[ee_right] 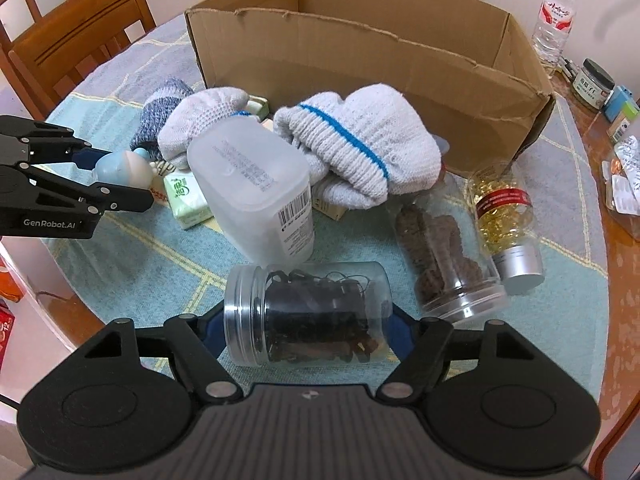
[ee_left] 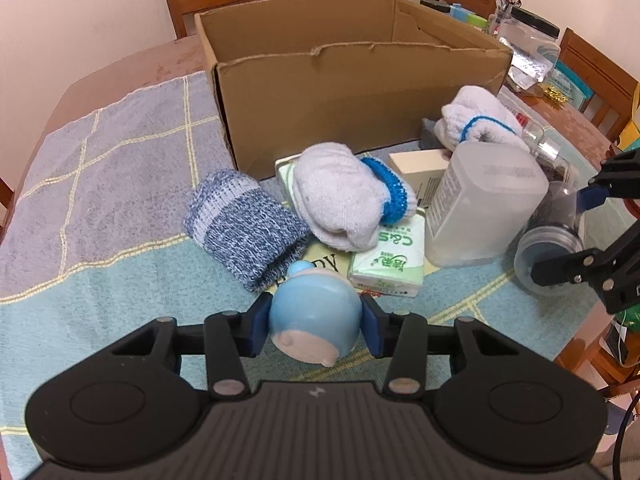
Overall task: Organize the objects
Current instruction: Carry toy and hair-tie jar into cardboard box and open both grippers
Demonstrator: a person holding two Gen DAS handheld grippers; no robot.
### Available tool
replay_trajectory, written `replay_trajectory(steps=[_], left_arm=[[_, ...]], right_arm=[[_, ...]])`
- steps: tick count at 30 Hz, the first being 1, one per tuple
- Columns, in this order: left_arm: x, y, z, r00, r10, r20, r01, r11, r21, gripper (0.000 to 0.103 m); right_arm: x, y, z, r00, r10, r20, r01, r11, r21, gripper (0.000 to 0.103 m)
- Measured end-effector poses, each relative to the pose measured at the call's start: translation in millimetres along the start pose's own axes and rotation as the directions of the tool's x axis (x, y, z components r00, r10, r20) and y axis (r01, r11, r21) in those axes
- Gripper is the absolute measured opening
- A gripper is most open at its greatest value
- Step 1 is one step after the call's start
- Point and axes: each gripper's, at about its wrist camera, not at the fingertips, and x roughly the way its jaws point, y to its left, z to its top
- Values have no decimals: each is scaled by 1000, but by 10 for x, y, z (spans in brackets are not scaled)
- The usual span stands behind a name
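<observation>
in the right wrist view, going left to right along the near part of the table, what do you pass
left gripper holding the blue figurine → green tissue pack → frosted plastic container → jar of brown pieces → bottle of gold capsules

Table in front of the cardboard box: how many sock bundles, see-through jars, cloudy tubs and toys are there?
Sock bundles: 3 – blue-grey bundle, white bundle with blue cuff, white bundle with blue stripe
See-through jars: 3 – dark-bits jar, brown-lumps jar, gold-capsule jar
Cloudy tub: 1
Blue toy: 1
Total: 8
</observation>
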Motion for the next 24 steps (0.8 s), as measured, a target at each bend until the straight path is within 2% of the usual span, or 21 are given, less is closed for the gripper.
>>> replay_trajectory(steps=[5, 12, 19, 24], left_arm=[[-161, -8, 83, 1000, -10, -7, 10, 1000, -3, 45], [-532, -71, 344, 1000, -28, 3, 28, 999, 31, 45], [-842, -160, 723, 997, -58, 59, 54, 996, 73, 45], [-897, -236, 1053, 992, -60, 110, 49, 994, 95, 45]], right_arm=[[-111, -71, 71, 1000, -2, -13, 2, 1000, 11, 79], [-503, -239, 191, 1000, 13, 4, -13, 1000, 13, 79], [-888, -417, 409, 998, 37, 50, -38, 999, 10, 79], [-1023, -472, 618, 993, 49, 103, -48, 999, -7, 79]])
